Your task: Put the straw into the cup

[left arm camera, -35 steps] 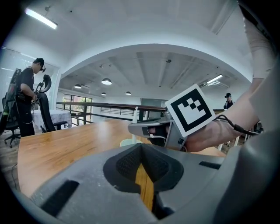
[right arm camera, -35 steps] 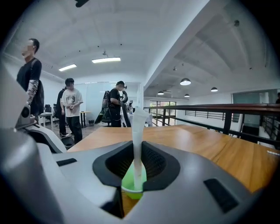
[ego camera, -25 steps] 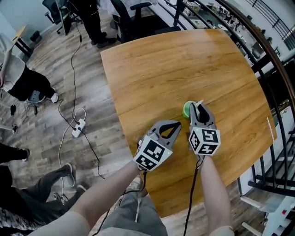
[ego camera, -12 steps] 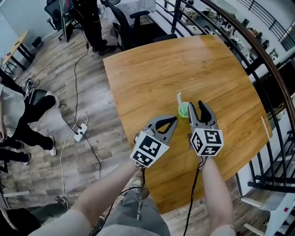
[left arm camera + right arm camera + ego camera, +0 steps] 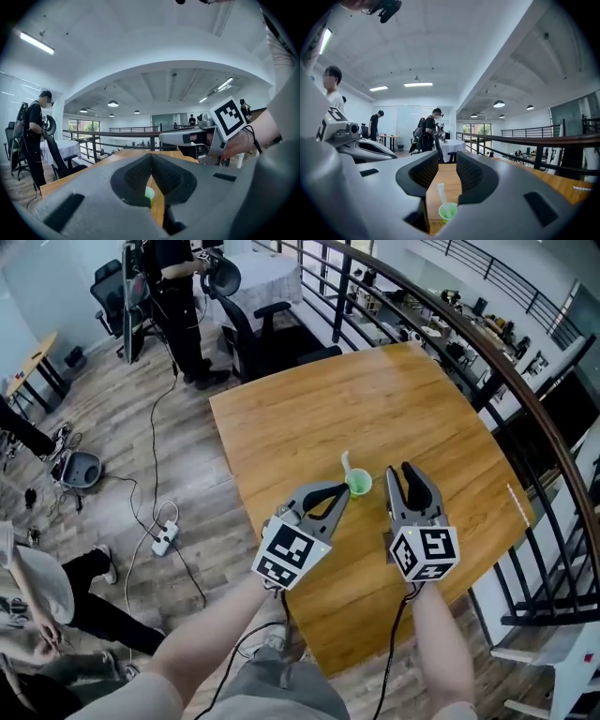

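We see the straw (image 5: pixel 347 463) standing in the cup (image 5: pixel 358 485), so nothing is left. The cup lies at eleven o'clock of our right gripper (image 5: pixel 401 470), whose jaws are apart and empty and have just been narrowing. Our left gripper's (image 5: pixel 343 491) jaws are together.

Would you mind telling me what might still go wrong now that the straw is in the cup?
1. The straw leans out over the rim of the small green cup, which stands free on the table; it might tip the cup or slip out.
2. In the head view the shut left gripper appears close to the cup; a careless sideways move could catch the straw.
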Action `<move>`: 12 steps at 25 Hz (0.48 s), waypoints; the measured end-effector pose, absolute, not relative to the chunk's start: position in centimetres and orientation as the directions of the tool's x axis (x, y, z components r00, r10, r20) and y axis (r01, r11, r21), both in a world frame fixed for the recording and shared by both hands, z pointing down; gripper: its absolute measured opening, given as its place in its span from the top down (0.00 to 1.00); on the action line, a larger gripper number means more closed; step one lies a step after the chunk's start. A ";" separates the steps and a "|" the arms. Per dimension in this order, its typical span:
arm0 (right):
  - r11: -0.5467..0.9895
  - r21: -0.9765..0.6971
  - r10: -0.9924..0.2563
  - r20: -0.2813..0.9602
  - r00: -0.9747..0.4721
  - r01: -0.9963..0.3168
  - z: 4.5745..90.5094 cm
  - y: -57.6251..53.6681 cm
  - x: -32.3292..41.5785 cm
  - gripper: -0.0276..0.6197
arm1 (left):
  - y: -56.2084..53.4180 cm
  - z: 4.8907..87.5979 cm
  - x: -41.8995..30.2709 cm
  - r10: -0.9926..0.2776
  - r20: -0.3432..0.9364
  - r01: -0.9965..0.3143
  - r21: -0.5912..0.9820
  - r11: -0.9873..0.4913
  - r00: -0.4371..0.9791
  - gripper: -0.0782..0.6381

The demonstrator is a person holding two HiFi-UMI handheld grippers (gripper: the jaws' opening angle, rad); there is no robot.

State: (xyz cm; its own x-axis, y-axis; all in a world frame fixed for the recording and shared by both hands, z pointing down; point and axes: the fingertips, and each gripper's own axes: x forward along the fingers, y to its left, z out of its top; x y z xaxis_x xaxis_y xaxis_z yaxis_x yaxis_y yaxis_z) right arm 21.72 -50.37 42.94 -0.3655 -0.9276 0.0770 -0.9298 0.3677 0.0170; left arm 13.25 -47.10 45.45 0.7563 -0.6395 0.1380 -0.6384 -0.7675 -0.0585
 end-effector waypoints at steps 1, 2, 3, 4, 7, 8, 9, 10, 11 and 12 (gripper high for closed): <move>0.370 0.029 -0.928 0.068 -0.368 -0.929 41.9 -49.6 21.8 0.77 | -46.6 44.4 13.2 -0.641 0.130 -0.639 -0.066 -0.766 0.756 0.87; 0.373 0.040 -0.927 0.055 -0.371 -0.927 40.9 -48.7 22.0 0.77 | -46.1 43.2 13.2 -0.643 0.121 -0.639 -0.078 -0.765 0.756 0.87; 0.375 0.049 -0.927 0.038 -0.374 -0.926 39.8 -47.9 22.1 0.79 | -45.6 42.1 13.1 -0.645 0.111 -0.639 -0.090 -0.764 0.756 0.87; 0.375 0.053 -0.927 0.021 -0.375 -0.925 38.7 -47.1 22.2 0.81 | -45.1 41.0 13.1 -0.645 0.100 -0.638 -0.101 -0.764 0.757 0.87; 0.370 0.032 -0.929 -0.015 -0.371 -0.929 36.2 -45.0 22.4 0.85 | -43.4 37.9 13.0 -0.635 0.067 -0.627 -0.113 -0.771 0.769 0.87; 0.370 0.021 -0.929 -0.024 -0.371 -0.929 35.5 -44.4 22.3 0.86 | -42.8 36.9 13.0 -0.628 0.056 -0.621 -0.110 -0.776 0.776 0.87; 0.372 0.016 -0.927 -0.033 -0.373 -0.928 34.8 -43.8 22.2 0.87 | -42.2 36.0 13.1 -0.619 0.044 -0.613 -0.107 -0.783 0.784 0.87; 0.376 0.014 -0.926 -0.041 -0.376 -0.926 34.1 -43.1 22.0 0.87 | -41.5 35.0 13.1 -0.611 0.030 -0.605 -0.106 -0.789 0.791 0.87; 0.380 0.010 -0.924 -0.050 -0.380 -0.925 33.5 -42.4 21.8 0.88 | -40.8 34.1 13.1 -0.604 0.018 -0.599 -0.109 -0.793 0.796 0.87; 0.383 0.004 -0.922 -0.058 -0.383 -0.924 32.8 -41.8 21.6 0.88 | -40.1 33.3 13.1 -0.601 0.007 -0.597 -0.116 -0.794 0.799 0.87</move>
